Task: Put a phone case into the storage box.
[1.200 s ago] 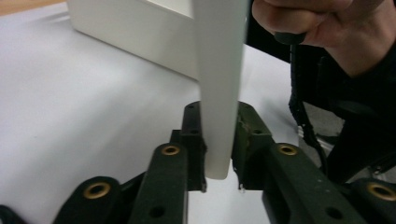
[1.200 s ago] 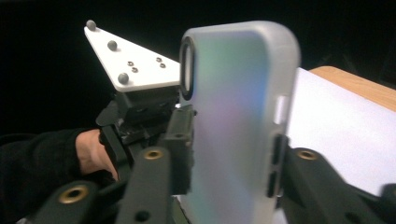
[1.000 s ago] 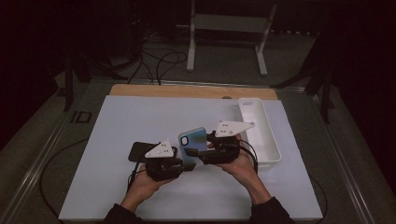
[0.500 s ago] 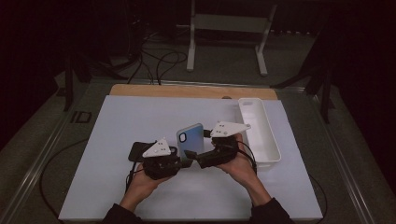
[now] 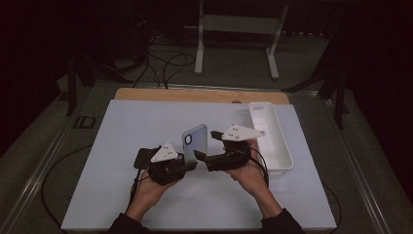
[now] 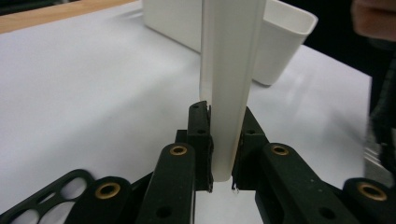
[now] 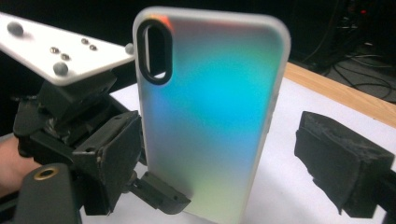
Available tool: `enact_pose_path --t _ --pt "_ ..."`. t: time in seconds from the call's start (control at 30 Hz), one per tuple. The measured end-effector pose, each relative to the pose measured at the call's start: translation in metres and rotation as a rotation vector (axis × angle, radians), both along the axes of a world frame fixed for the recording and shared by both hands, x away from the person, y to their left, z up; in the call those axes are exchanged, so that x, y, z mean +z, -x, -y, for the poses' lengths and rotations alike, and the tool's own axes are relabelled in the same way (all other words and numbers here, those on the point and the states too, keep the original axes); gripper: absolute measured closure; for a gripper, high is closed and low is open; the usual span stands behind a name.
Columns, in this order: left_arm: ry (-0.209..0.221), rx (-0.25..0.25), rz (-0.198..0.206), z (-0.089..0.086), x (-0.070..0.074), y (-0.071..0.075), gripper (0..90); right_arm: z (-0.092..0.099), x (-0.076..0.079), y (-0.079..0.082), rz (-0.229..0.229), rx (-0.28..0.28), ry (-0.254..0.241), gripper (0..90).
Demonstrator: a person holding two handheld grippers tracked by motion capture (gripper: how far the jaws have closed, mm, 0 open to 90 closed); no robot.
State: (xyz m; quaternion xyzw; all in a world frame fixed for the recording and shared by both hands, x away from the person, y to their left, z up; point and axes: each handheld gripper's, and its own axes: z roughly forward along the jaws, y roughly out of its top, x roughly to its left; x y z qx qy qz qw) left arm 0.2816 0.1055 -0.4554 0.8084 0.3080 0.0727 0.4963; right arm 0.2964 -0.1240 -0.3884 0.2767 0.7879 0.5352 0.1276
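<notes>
Phone case [image 5: 195, 144] stands upright at frame centre, above the white table [image 5: 122, 146] | my left gripper [image 6: 223, 144] is clamped on its lower edge | my right gripper [image 7: 233, 154] is spread wide around the case, pads clear of it | white tray [image 5: 280, 146] sits centre right.

A white tabletop [image 5: 146, 126] with a wooden strip [image 5: 195, 95] along its 12 o'clock edge. A white tray [image 5: 272, 139] lies at its 3 o'clock side. Beyond, at 12 o'clock, a white stand [image 5: 238, 44] and cables [image 5: 160, 63] sit on the floor.
</notes>
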Motion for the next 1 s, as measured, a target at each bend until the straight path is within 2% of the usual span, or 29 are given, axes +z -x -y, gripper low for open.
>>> enact_pose_path --t 0.07,0.1,0.13,0.2,0.23,0.43,0.47,0.6,0.63,0.7,1.0 --pt "0.000 0.000 0.000 0.000 0.000 0.000 81.2 -0.001 0.001 0.000 0.000 -0.014 -0.011 15.1" --pt "-0.014 0.023 0.004 0.001 0.000 0.000 81.2 -0.001 0.001 0.000 0.000 -0.014 -0.011 15.1" --pt "-0.018 0.027 0.006 0.002 0.000 0.000 81.2 -0.006 0.004 0.001 -0.006 -0.047 -0.026 14.0" --pt "-0.020 0.029 0.005 0.002 -0.001 0.001 81.2 -0.007 0.005 0.001 -0.005 -0.050 -0.029 13.7" --pt "-0.027 0.037 0.009 0.004 -0.001 0.001 81.2 -0.011 0.006 0.001 -0.008 -0.068 -0.032 10.8" --pt "-0.046 0.041 0.009 0.008 -0.002 0.002 81.2 -0.019 0.008 0.002 -0.004 -0.106 -0.040 9.5" --pt "-0.053 0.040 0.013 0.009 -0.002 0.003 81.2 -0.023 0.009 0.003 0.003 -0.129 -0.037 9.7" --pt "-0.052 0.038 0.013 0.010 -0.002 0.003 81.1 -0.028 0.009 0.003 0.005 -0.137 -0.031 10.0" --pt "-0.049 0.036 0.014 0.010 -0.001 0.004 81.2 -0.030 0.007 0.003 0.007 -0.156 -0.017 14.3" --pt "-0.049 0.037 0.015 0.011 -0.001 0.005 81.1 -0.030 0.007 0.002 0.006 -0.159 -0.015 14.3" --pt "-0.057 0.041 0.014 0.014 -0.001 0.006 81.0 -0.032 0.005 0.000 -0.002 -0.176 -0.021 16.2"
